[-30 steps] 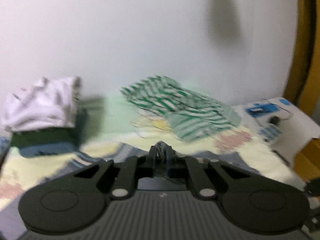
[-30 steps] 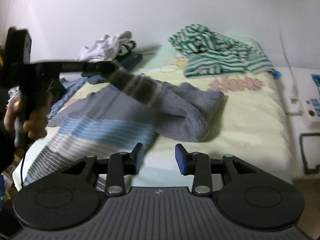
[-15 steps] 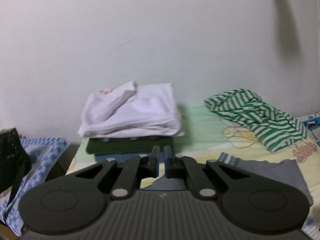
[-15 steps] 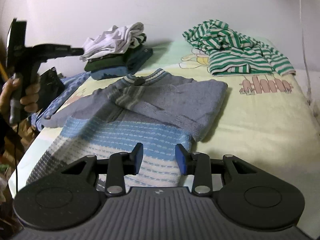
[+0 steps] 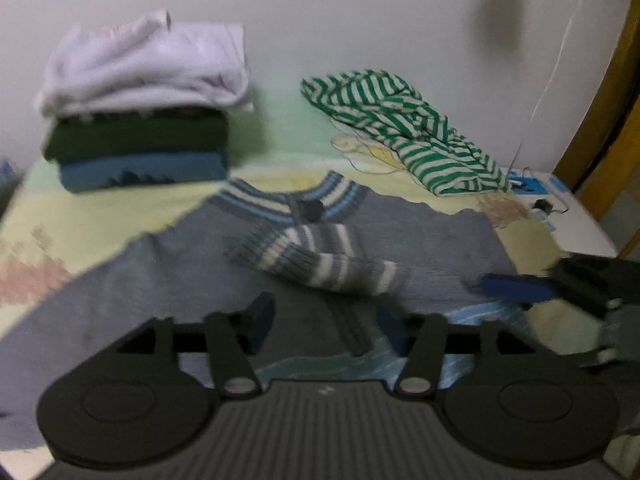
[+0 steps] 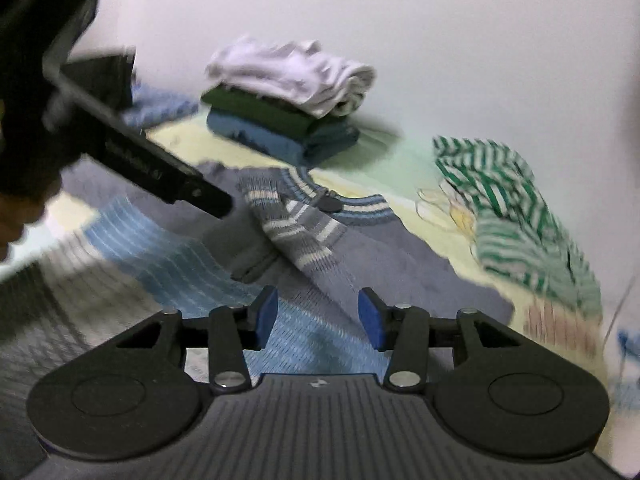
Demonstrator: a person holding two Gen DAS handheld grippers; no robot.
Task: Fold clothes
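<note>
The grey sweater [image 5: 420, 236] is being shown spread flat on the bed [image 5: 92, 212], its striped collar [image 5: 288, 200] turned toward the wall. One striped sleeve [image 5: 316, 258] is lying folded across its chest. The left gripper [image 5: 326, 326] is being held just above the sweater's lower part; its jaws are opening, and nothing is being gripped between them. The right gripper [image 6: 318, 316] is likewise being held over the light-blue striped band [image 6: 168, 256] of the sweater, its jaws opening and empty. A stack of folded clothes [image 5: 140, 108], white on green on blue, is sitting at the far side of the bed. A green-and-white striped garment [image 5: 404, 128] is lying crumpled, well apart from the stack.
</note>
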